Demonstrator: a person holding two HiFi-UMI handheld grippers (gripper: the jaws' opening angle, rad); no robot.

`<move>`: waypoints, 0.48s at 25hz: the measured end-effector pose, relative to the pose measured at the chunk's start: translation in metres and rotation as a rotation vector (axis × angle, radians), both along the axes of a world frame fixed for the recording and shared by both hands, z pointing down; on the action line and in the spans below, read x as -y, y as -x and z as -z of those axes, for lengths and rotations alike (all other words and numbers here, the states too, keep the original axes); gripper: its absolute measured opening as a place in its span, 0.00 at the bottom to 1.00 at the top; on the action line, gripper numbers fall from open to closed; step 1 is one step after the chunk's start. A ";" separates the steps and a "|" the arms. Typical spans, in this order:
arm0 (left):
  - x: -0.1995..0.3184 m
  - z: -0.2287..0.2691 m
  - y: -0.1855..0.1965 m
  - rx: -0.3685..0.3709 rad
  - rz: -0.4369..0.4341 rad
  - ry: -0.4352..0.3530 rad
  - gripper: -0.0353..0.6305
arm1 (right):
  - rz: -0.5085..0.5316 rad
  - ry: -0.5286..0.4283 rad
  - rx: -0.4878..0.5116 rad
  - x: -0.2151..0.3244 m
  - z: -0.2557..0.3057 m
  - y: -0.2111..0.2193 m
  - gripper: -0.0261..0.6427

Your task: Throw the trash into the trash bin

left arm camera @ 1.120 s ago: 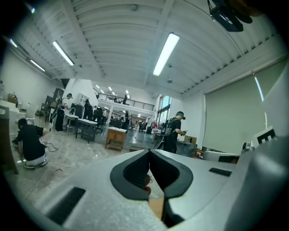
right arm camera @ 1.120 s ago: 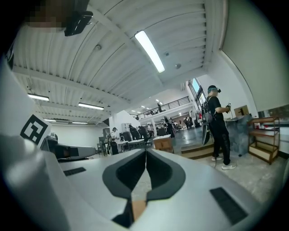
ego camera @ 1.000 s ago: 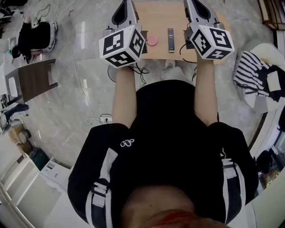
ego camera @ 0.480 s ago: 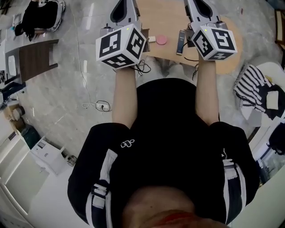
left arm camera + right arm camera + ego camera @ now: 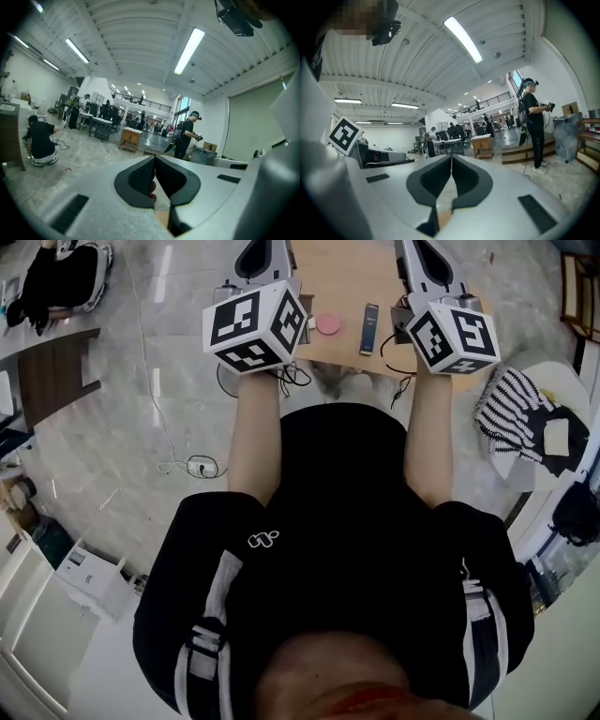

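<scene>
black top (image 5: 337,512) lies nearest; past it, toward twelve o'clock, the left gripper (image 5: 154,159) has its jaws pressed together on nothing, and the right gripper (image 5: 451,157) is likewise closed and empty. beyond them, on the wooden table (image 5: 342,273), a pink disc (image 5: 327,324), possibly the trash, lies untouched, with a dark remote-like bar (image 5: 369,328) at its three o'clock. no trash bin shows, so nothing looks done yet.

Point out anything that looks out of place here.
Nothing is spilled or broken. Two untidy spots stand out: a loose cable trails across the floor at left, and a striped cloth lies crumpled at right.
</scene>
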State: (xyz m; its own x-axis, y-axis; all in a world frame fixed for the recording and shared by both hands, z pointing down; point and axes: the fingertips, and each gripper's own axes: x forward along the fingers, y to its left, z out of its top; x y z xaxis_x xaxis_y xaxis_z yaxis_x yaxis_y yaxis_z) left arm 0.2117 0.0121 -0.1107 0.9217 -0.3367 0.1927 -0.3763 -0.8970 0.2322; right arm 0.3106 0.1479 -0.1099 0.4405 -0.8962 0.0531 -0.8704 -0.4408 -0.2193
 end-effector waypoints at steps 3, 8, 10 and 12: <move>0.005 -0.012 0.000 0.019 0.002 0.017 0.06 | 0.005 0.017 0.019 0.004 -0.012 0.000 0.06; 0.015 -0.040 0.009 0.075 0.005 0.047 0.06 | 0.016 0.062 0.055 0.013 -0.034 0.010 0.06; 0.022 -0.052 0.015 0.090 0.015 0.072 0.06 | 0.029 0.089 0.066 0.019 -0.044 0.016 0.06; 0.028 -0.066 0.022 0.101 0.029 0.102 0.06 | 0.046 0.119 0.079 0.025 -0.056 0.022 0.06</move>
